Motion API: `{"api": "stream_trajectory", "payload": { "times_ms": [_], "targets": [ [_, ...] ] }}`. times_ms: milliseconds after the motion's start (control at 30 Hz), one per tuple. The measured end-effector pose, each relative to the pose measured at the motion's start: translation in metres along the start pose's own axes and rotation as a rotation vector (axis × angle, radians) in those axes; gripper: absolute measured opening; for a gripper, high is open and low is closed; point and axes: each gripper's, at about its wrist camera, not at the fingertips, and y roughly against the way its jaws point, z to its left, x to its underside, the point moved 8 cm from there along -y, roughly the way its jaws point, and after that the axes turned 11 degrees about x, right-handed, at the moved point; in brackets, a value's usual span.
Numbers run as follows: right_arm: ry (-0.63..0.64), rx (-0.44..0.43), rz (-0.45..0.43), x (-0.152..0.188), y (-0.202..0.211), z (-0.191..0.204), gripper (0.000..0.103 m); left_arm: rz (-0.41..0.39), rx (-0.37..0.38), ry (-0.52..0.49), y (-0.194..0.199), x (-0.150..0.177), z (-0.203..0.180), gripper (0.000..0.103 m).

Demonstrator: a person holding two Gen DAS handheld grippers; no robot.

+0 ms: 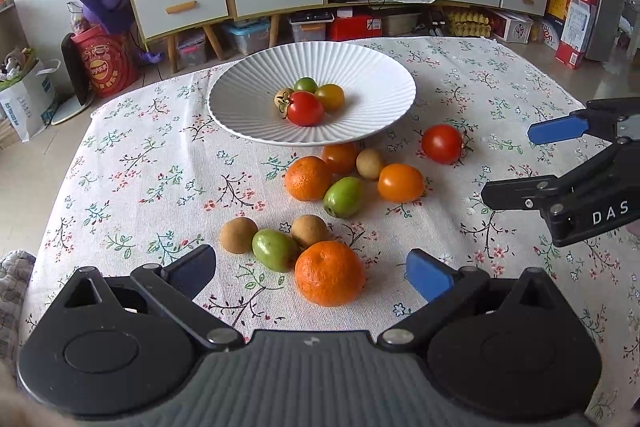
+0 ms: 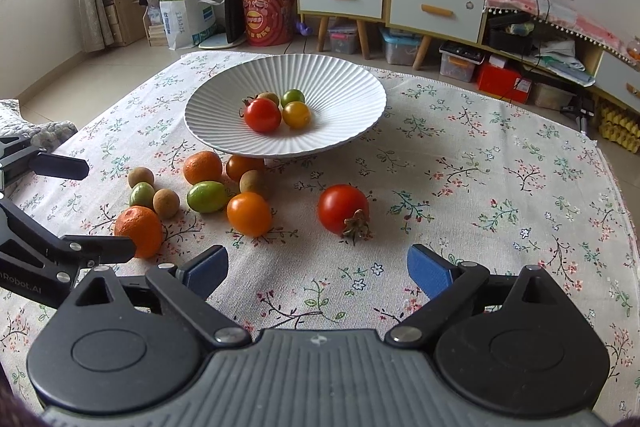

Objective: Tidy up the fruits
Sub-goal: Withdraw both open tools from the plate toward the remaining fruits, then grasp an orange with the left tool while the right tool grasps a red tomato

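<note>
A white ribbed plate (image 1: 360,75) (image 2: 348,87) holds a red tomato (image 1: 305,108) (image 2: 262,115), a yellow tomato (image 1: 330,96), a green fruit and a brown one. Several loose fruits lie on the cloth in front of it: tangerines, green fruits, brown longans, an orange tomato (image 1: 400,182) (image 2: 249,213) and a red tomato (image 1: 442,143) (image 2: 343,209). My left gripper (image 1: 312,273) is open, a large tangerine (image 1: 329,273) (image 2: 139,231) between its fingers. My right gripper (image 2: 318,273) is open and empty, just short of the loose red tomato.
The table wears a floral cloth (image 1: 140,167) (image 2: 480,187). Beyond its far edge stand cabinets, storage boxes and a red bucket (image 1: 106,61). The right gripper's fingers (image 1: 516,195) reach in from the right of the left wrist view.
</note>
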Motion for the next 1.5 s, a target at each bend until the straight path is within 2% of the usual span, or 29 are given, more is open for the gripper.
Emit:
{"api": "stream_trajectory", "payload": {
  "times_ms": [667,867,1033,1300,1500],
  "targets": [
    [0.045,-0.019,0.031,0.017,-0.02,0.009,0.097,0.079,0.028,-0.036,-0.026,0.031,-0.016,0.096],
    [0.025,0.004,0.044,0.018,-0.033,0.0,0.097,0.076,0.048,0.001,-0.03,0.031,-0.015,0.096],
    [0.013,0.019,0.05,0.02,-0.04,-0.003,0.097,0.081,0.059,0.07,-0.033,0.031,-0.012,0.095],
    [-0.009,0.039,0.034,0.014,-0.048,-0.009,0.098,0.057,0.056,0.087,-0.034,0.028,-0.013,0.095],
    [-0.024,0.063,0.034,0.008,-0.054,-0.011,0.097,0.031,0.058,0.101,-0.033,0.024,-0.01,0.087]
  ]
}}
